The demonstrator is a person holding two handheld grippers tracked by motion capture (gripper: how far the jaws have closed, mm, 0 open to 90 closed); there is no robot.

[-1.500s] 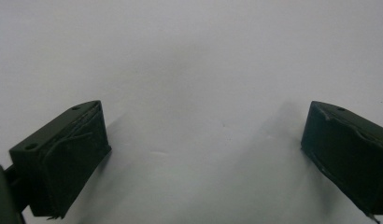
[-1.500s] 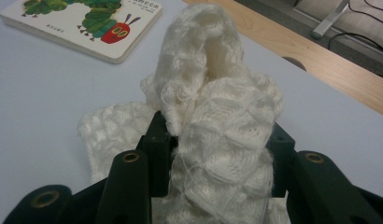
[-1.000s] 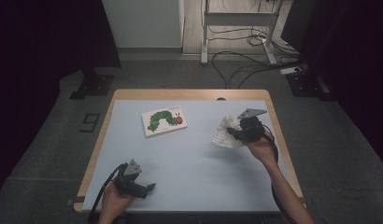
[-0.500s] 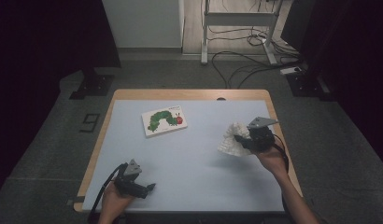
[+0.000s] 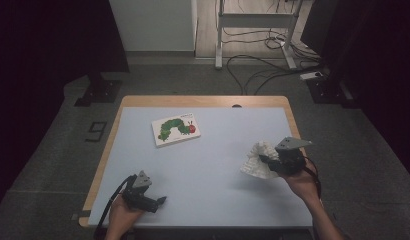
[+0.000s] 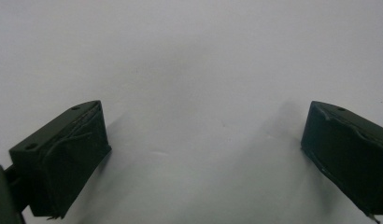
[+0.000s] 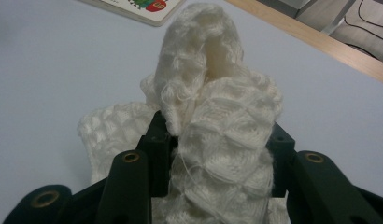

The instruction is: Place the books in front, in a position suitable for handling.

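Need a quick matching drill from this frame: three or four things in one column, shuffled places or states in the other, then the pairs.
Things:
1. picture book
2. white knitted cloth
3. left gripper
4. right gripper

Places or states:
A. jaws wide apart, nothing between them, over bare table
B. lies flat on the far left part of the table
C. bunched up, pinched between two black jaws
D. shut on the fabric, near the table's right edge

Pairs: 1-B, 2-C, 3-A, 4-D
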